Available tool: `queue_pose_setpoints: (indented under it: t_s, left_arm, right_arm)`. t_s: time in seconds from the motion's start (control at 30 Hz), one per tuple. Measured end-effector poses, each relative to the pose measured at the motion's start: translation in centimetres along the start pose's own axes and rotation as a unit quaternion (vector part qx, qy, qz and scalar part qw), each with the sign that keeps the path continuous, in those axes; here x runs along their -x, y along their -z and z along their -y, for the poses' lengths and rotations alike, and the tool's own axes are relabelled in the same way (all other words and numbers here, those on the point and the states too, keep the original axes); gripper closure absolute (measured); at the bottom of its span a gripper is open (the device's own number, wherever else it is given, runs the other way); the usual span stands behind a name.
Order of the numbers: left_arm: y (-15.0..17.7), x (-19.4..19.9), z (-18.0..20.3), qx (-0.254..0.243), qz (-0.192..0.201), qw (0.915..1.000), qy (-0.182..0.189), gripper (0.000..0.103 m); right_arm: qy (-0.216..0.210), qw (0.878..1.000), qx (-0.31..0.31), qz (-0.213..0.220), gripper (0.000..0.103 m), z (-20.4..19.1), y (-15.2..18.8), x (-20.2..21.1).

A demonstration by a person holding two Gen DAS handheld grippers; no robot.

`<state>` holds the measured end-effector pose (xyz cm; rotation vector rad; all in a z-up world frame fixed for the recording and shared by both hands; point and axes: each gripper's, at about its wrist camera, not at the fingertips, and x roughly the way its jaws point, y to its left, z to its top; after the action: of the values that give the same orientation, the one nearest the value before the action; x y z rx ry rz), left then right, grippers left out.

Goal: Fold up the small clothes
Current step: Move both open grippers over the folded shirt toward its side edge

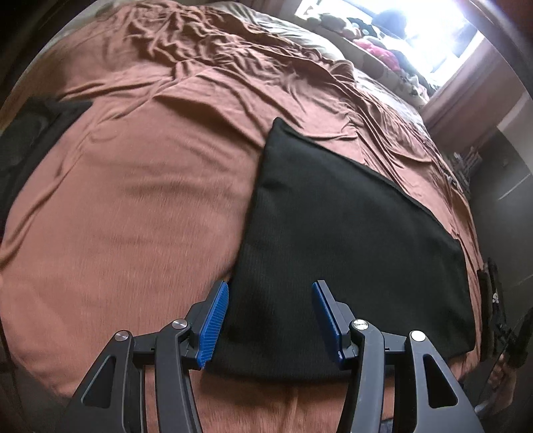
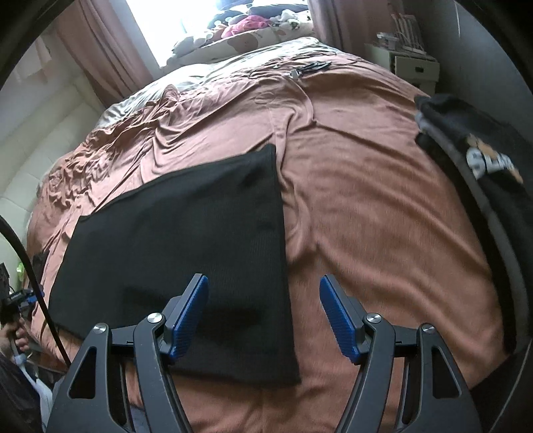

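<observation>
A black ribbed garment [image 1: 349,233] lies flat as a folded rectangle on the brown bed sheet [image 1: 140,200]. My left gripper [image 1: 270,286] hovers open over its near left edge. The left blue pad [image 1: 215,319] sits just at the cloth's border and nothing is pinched. In the right wrist view the same black garment [image 2: 186,233] fills the left half. My right gripper [image 2: 264,279] stands open over its near right edge, with the left pad [image 2: 188,319] above the cloth and the right pad [image 2: 339,323] above the bare sheet [image 2: 383,216].
A dark clothes pile [image 1: 33,140] lies at the bed's left side. Another black garment with a printed logo [image 2: 476,160] lies at the right. Pillows and soft toys [image 2: 253,30] sit by the bright window. A white nightstand [image 2: 413,66] stands beyond the bed. A black cable [image 2: 30,263] hangs at left.
</observation>
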<state>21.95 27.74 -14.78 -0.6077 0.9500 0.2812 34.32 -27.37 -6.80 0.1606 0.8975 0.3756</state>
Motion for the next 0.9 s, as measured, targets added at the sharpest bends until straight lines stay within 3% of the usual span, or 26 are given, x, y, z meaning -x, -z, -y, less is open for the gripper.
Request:
queue_pose_setpoints:
  t_s: [0.37, 0.67, 0.9]
  left_arm:
    - [5.4, 1.6, -2.4, 0.071, 0.011, 0.9974, 0.010, 0.049]
    - [8.0, 1.1, -2.7, 0.125, 0.002, 0.9887, 0.082, 0.047]
    - [7.6, -0.4, -3.1, 0.169, -0.003, 0.9773, 0.128, 0.047]
  right_arm:
    - [0.003, 1.000, -0.005, 0.019, 0.035, -1.7, 4.6, 2.5]
    - [0.017, 0.999, 0.002, 0.038, 0.035, -3.8, 6.6, 4.2]
    - [0.016, 0.999, -0.006, 0.044, 0.035, -4.1, 7.4, 5.0]
